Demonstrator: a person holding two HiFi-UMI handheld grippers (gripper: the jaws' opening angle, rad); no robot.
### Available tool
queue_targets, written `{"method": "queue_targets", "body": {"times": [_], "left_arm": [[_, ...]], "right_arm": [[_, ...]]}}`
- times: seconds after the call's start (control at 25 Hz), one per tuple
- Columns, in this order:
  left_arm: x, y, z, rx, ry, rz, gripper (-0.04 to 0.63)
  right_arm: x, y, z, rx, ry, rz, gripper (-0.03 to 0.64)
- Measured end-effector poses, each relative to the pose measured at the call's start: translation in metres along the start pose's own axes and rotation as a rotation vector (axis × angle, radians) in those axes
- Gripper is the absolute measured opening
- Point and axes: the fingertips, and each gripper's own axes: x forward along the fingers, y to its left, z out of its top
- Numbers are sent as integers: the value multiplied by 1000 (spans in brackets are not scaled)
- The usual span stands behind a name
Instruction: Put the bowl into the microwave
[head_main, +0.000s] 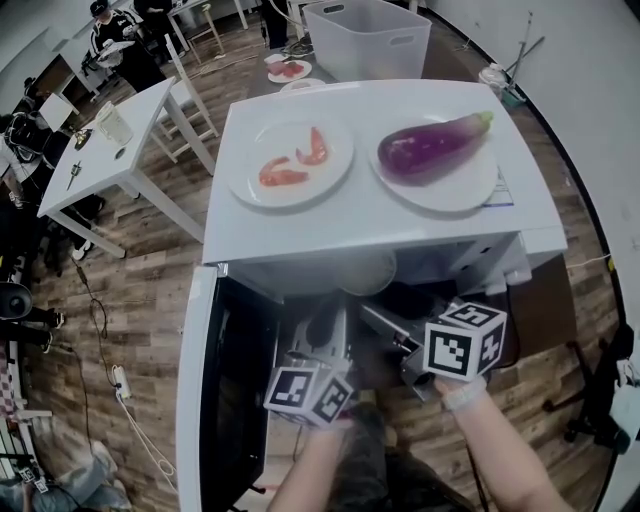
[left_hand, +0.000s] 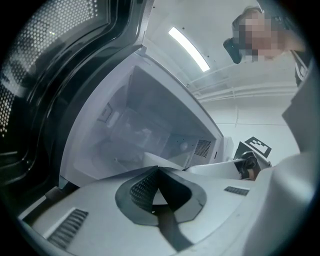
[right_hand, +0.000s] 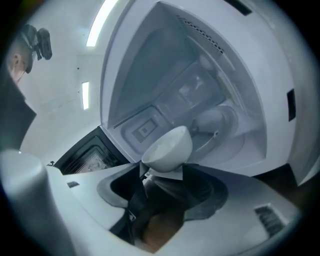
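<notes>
While the right gripper (right_hand: 163, 173) stands with its jaws spread wide, the white bowl (right_hand: 168, 147) sits just off their tips at the mouth of the open microwave (head_main: 360, 215), short of its turntable (right_hand: 220, 131). Facing the microwave's opening, the left gripper (left_hand: 159, 171) has its jaws pinched together on nothing.

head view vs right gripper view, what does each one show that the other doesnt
Head view only: the top of the microwave, carrying a plate of red slices and a second plate with an eggplant. Right gripper view only: the turntable inside, and a clear look at the white bowl before the right gripper, jaws apart. Both: the microwave with its door open.
</notes>
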Motion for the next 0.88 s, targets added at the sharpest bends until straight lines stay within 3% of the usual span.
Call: {"method": "queue_targets", "body": {"times": [0.16, 0.4, 0.6, 0.76, 0.88], "left_arm": [[0, 1, 0, -4, 0, 4, 0], [3, -1, 1, -2, -2, 2, 0], [5, -1, 0, 0, 0, 5, 0], [6, -2, 0, 3, 1, 2, 0], [8, -4, 0, 5, 2, -4, 0]], "right_arm": [[-2, -4, 1, -39, -8, -40, 229], [-7, -7, 8, -183, -40, -128, 169], [-11, -7, 10, -235, -66, -157, 84], [-11, -7, 10, -241, -76, -160, 75], [-11, -7, 11, -239, -88, -162, 28]]}}
